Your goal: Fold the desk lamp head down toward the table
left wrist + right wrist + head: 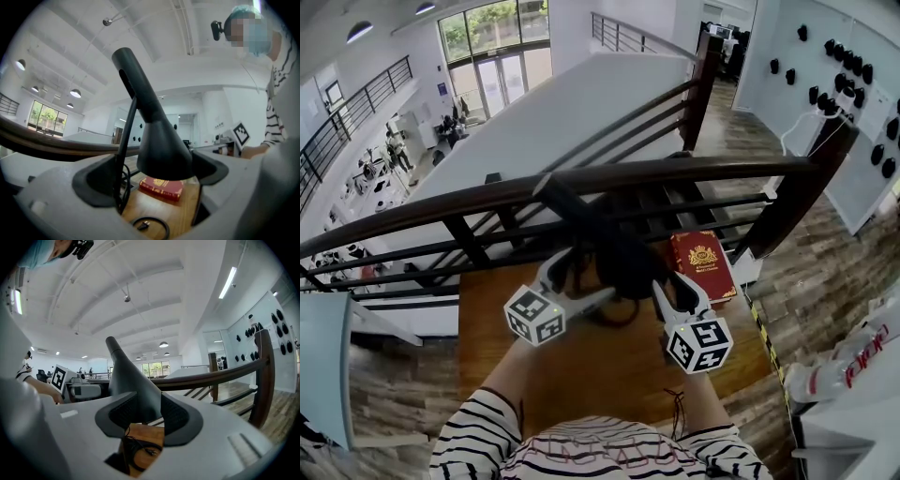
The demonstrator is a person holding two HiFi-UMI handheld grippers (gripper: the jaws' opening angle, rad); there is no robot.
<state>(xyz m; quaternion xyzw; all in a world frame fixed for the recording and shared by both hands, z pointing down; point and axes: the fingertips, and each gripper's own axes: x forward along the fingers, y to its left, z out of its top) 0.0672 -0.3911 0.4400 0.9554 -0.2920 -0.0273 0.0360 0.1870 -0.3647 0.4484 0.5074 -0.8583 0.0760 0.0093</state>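
Left claw (581, 277) spread wide, I see lamp head (623, 264) between its jaws | right claw (673, 285) pinching that head | head sits shade-down above surface (581, 375), near railing (675, 174), book (703, 263) beside.

A black desk lamp (623, 258) is shown with a matt, cone-shaped lamp head (161, 150), its wide mouth turned downward. A round neck (133, 75) is seen rising from the cone at a tilt. The head is framed between the wide-spread jaws of the left claw (152, 180), clear of both pads, with the thin stem (125, 140) just beside one pad. The cone's narrower part is pinched between the pads of the right claw (149, 416). A black cable (151, 228) is coiled below the claws.
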